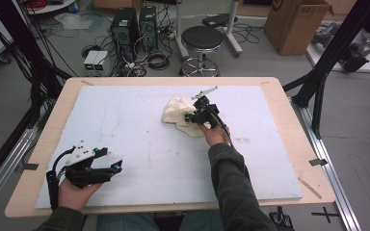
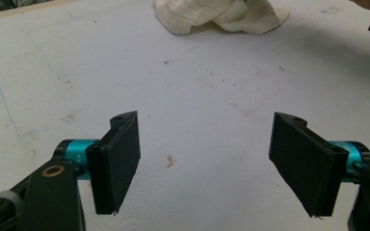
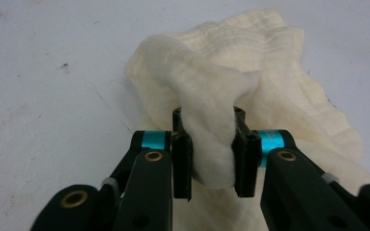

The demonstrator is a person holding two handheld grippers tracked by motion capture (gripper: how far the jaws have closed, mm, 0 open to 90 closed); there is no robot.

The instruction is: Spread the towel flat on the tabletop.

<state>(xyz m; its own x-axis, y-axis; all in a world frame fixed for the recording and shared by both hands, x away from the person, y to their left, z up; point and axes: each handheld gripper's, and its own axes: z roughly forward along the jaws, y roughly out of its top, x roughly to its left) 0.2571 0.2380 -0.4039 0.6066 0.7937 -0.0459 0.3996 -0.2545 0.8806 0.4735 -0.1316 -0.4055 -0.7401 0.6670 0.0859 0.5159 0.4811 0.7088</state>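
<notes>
R gripper (image 3: 211, 159) pinches cream cloth (image 3: 250, 86); L gripper (image 2: 207, 163) open, w/ nothing in it.

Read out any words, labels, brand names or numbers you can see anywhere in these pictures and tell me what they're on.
No text can be read.
Cardboard box on the floor, in the high view: a dark round mark on its side, too blurred to read.
Two small grey boxes on the floor: pale faces, no lettering legible.
Cream cloth, white table cover, left gripper and right gripper: no print on them.
</notes>
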